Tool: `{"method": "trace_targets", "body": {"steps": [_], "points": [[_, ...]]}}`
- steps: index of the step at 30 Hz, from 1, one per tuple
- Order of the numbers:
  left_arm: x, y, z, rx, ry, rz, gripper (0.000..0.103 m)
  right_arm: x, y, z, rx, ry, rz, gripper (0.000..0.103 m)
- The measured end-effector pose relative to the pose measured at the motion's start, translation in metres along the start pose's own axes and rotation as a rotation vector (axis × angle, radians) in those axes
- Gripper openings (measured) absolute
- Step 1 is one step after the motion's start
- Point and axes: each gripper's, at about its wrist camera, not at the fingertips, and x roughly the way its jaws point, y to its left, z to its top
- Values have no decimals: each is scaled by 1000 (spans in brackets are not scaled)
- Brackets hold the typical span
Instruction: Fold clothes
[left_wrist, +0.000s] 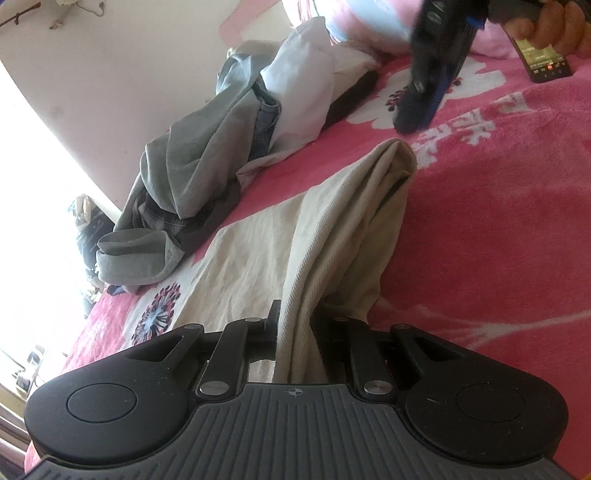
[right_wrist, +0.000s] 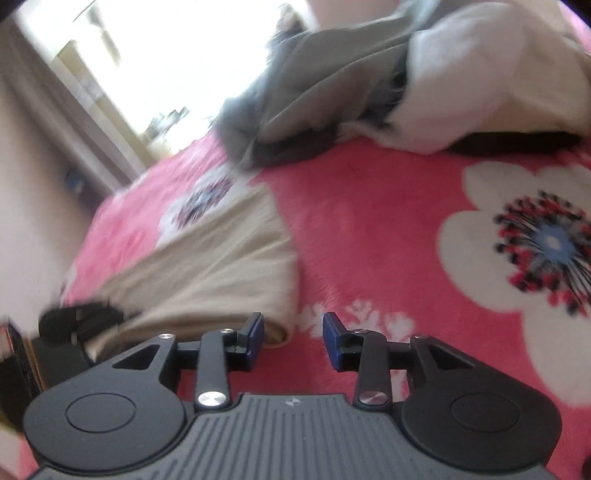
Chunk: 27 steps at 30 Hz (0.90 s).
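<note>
Left gripper (left_wrist: 295, 332) clamped beige trousers (left_wrist: 280, 236) lying on pink floral blanket (left_wrist: 498, 221); unfolded clothes pile (left_wrist: 207, 155) lay beyond. Right gripper (right_wrist: 292, 338) was open, empty. Phone (left_wrist: 543, 61) appeared only in left view.

bed: pink blanket (right_wrist: 369, 229) with white flowers
on it, near: beige cloth (left_wrist: 266, 236), partly flat
on it, far: clothes pile (left_wrist: 229, 140), grey and white
beyond: pillow (left_wrist: 354, 18)

Your left gripper (left_wrist: 295, 332) is matt black plastic; the trousers (left_wrist: 314, 229) are beige twill cloth; the blanket (right_wrist: 369, 229) is fuzzy pink fleece.
</note>
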Motion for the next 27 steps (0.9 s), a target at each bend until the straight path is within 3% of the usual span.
{"method": "trace_targets", "body": {"steps": [4, 8, 10, 11, 12, 15, 19, 23, 24, 26, 27], "points": [[-1, 0, 0, -10, 6, -1, 12, 13, 29, -12, -225, 50, -28, 43], [-1, -4, -1, 9, 4, 14, 11, 29, 46, -20, -365, 5, -130, 45], [0, -7, -2, 23, 1, 25, 11, 33, 45, -16, -358, -21, -147, 38], [-1, -8, -2, 29, 0, 29, 10, 34, 44, -14, -355, -35, -155, 24], [-2, -9, -1, 32, 0, 32, 10, 31, 45, -11, -353, -55, -150, 19], [-4, -12, -2, 52, -3, 39, 10, 22, 51, -10, -421, -115, -169, 15], [-2, -24, -7, 128, -17, 59, 10, 41, 38, -19, -464, -38, -197, 15], [-8, -13, -1, 86, -5, 23, 14, 41, 30, -21, -476, -37, -226, 43], [-12, -8, 1, 62, -1, 6, 17, 37, 29, -19, -472, -35, -220, 46], [-23, -1, 4, 19, -4, -20, 33, 30, 28, -20, -498, -18, -234, 50], [-29, 3, 5, -1, -9, -31, 36, 27, 27, -21, -511, -9, -241, 50]]}}
